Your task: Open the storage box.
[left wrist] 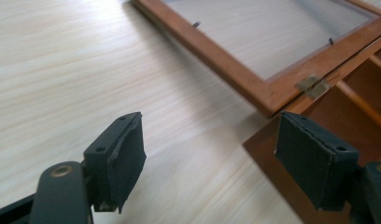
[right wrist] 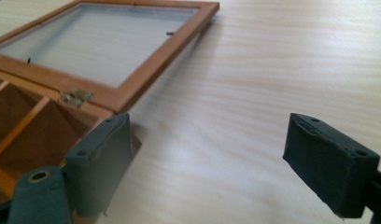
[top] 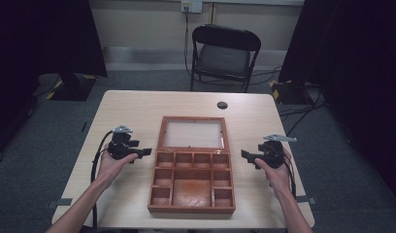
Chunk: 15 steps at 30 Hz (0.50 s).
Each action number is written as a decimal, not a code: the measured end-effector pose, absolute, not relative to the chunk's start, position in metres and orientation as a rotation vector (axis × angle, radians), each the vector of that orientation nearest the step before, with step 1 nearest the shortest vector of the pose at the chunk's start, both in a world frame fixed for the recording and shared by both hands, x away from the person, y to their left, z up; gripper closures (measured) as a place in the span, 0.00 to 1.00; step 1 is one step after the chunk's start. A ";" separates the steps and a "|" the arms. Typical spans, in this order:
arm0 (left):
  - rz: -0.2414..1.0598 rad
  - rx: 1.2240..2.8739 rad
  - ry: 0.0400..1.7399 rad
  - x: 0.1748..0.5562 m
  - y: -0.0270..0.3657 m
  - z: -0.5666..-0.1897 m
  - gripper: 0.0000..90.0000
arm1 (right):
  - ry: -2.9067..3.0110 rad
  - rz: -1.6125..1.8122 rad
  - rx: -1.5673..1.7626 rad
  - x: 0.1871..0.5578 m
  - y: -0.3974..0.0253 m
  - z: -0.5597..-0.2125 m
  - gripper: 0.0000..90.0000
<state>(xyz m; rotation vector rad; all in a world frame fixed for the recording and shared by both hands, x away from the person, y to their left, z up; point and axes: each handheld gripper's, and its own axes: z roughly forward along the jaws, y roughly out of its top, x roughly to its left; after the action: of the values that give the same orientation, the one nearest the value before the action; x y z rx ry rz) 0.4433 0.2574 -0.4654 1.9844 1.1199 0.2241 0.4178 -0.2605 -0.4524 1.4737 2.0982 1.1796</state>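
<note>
At frame centre: wooden box (top: 191,187) is laid open on the worktop (top: 138,104), glass lid (top: 191,133) flat behind it.
Left tool (top: 146,152): held spread, empty, beside the box's left edge.
Right tool (top: 243,155): spread, apparently just clear of the right edge.

Black folding chair (top: 225,53), grey carpet (top: 341,160)

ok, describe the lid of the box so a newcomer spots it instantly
Start at the pale wooden table; in its middle lies an open brown wooden box. The lid is the hinged frame lying flat behind the compartments, the only part with a clear pane instead of dividers.
</note>
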 end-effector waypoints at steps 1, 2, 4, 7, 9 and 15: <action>0.229 1.994 1.121 0.442 0.259 -0.466 0.26 | 2.097 1.174 1.471 0.414 -0.264 -0.453 0.16; 0.226 1.992 1.130 0.441 0.261 -0.467 0.26 | 2.098 1.164 1.470 0.412 -0.266 -0.453 0.16; 0.228 2.009 1.134 0.437 0.265 -0.470 0.26 | 2.109 1.149 1.472 0.403 -0.272 -0.455 0.17; 0.231 2.051 1.131 0.430 0.270 -0.476 0.25 | 2.123 1.106 1.482 0.393 -0.278 -0.460 0.17; 0.235 2.079 1.135 0.425 0.272 -0.480 0.23 | 2.135 1.074 1.484 0.386 -0.283 -0.464 0.17; 0.315 2.133 1.144 0.417 0.277 -0.490 0.17 | 2.143 0.964 1.504 0.374 -0.293 -0.483 0.17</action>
<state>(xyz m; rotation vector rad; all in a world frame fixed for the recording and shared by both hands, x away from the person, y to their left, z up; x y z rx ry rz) 0.4173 0.2767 -0.4904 2.1334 1.1439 0.3147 0.3744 -0.2934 -0.4825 1.5038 2.1434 0.9638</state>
